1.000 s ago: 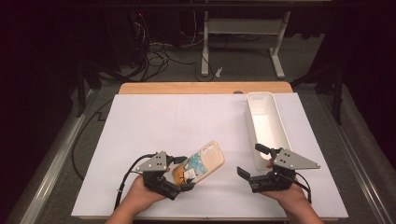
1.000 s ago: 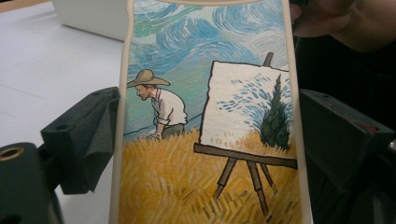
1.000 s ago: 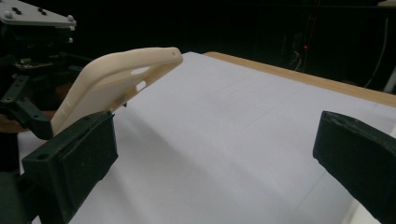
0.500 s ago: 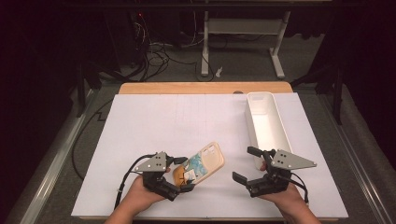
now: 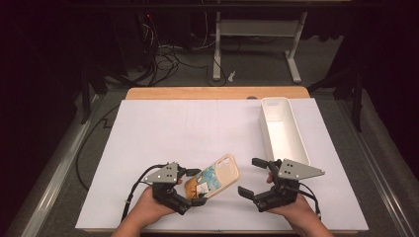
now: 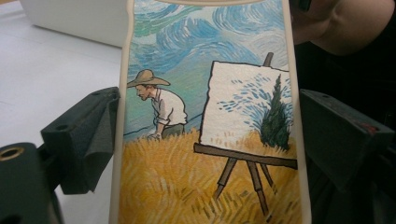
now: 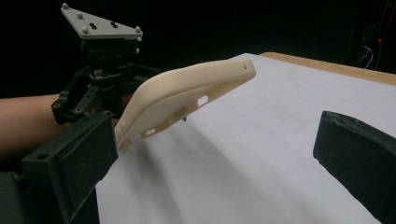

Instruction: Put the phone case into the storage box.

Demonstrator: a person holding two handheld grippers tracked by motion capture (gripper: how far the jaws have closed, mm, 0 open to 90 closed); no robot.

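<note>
My left claw (image 5: 193,186) sits low at the near edge, jaws clamped on the sides of a phone case (image 5: 217,176), raised end pointing away. My right claw (image 5: 252,177) rests beside it, jaws spread wide apart, holding nothing. Both forearms enter from below.

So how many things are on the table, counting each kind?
Phone case: 1
White bin: 1
Hand-held grippers, left and right: 2
Total: 4
</note>
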